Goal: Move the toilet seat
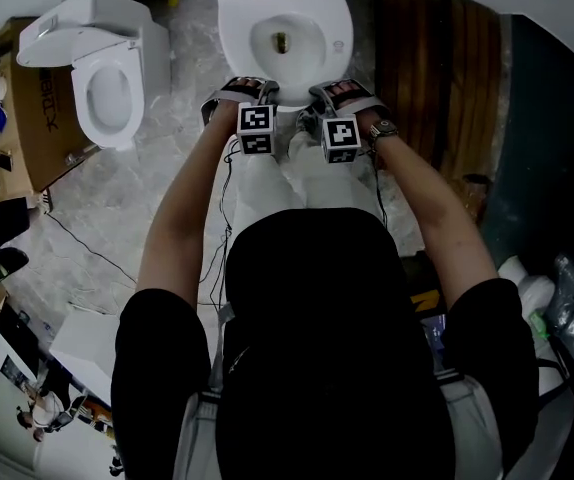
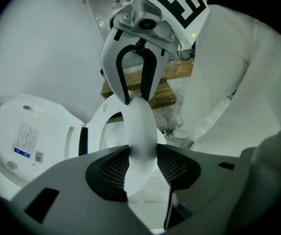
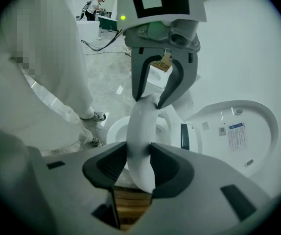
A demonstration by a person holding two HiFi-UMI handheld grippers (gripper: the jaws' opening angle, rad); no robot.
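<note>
So, seat (image 1: 339, 46): a white ring over the bowl (image 1: 297, 56) of the toilet at the top of the head view. Its front edge, nearest the person, is held at two spots side by side.
Left gripper (image 1: 245, 88): points steeply down at the front edge, left of the middle. Its own view shows the two dark fingers clamped on the seat's white rim, one pad on each face.
Right gripper (image 1: 335, 94): just beside the left one, right of the middle. Its fingers are likewise closed on the rim, which runs up between them.
Cross views: each gripper view shows the other gripper further along the same rim, pinching it too.
Lid (image 2: 28, 136): swung up and back, its underside with a printed label facing the grippers.
Person: stands right at the toilet's front with both forearms stretched forward and a marker cube on top of each gripper.
Second toilet (image 1: 107, 78): to the left, lid up, apart from the first.
Box (image 1: 22, 118): cardboard, just beside the second toilet, at the left edge.
Boards (image 1: 437, 68): dark wood, on the floor (image 1: 117, 208) to the right of the toilet.
</note>
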